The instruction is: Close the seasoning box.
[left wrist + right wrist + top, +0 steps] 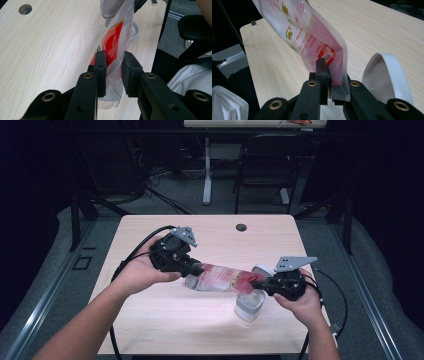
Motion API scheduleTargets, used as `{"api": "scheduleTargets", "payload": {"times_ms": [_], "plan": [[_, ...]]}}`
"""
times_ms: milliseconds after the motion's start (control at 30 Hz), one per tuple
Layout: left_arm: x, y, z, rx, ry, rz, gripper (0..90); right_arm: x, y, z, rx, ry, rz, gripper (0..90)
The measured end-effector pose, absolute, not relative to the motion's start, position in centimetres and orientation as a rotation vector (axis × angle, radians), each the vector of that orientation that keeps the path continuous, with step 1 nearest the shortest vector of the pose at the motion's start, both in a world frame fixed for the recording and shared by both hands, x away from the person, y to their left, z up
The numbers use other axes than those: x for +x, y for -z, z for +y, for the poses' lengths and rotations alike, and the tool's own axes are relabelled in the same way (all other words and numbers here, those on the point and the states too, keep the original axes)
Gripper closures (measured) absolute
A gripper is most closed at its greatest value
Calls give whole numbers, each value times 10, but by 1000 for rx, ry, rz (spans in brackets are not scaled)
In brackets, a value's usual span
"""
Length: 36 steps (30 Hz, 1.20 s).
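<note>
Both pairs of fingers pinch one clear red-printed plastic pouch [222, 279] above the wooden table [150, 320]: the left gripper [192, 268] clamps its left end, the right gripper [261, 283] its right end, over a white lidded container [248, 306] near the right edge.

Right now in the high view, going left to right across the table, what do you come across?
Left hand → left gripper → clear red-printed plastic bag held between both grippers → right gripper → right hand. The white container under the bag's right end overlaps, so I leave it out.
</note>
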State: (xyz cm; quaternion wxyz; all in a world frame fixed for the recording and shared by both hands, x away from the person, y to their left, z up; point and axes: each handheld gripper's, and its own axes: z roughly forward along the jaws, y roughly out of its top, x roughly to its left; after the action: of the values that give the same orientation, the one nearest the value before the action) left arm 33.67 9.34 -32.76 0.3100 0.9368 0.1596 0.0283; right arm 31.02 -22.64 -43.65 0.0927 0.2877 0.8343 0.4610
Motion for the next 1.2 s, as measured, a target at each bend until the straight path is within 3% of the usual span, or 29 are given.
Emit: {"api": "scheduleTargets", "payload": {"times_ms": [1200], "plan": [[337,326,92,2470,-72,413,766,310,436,-226,853,-1360,2478,865]]}}
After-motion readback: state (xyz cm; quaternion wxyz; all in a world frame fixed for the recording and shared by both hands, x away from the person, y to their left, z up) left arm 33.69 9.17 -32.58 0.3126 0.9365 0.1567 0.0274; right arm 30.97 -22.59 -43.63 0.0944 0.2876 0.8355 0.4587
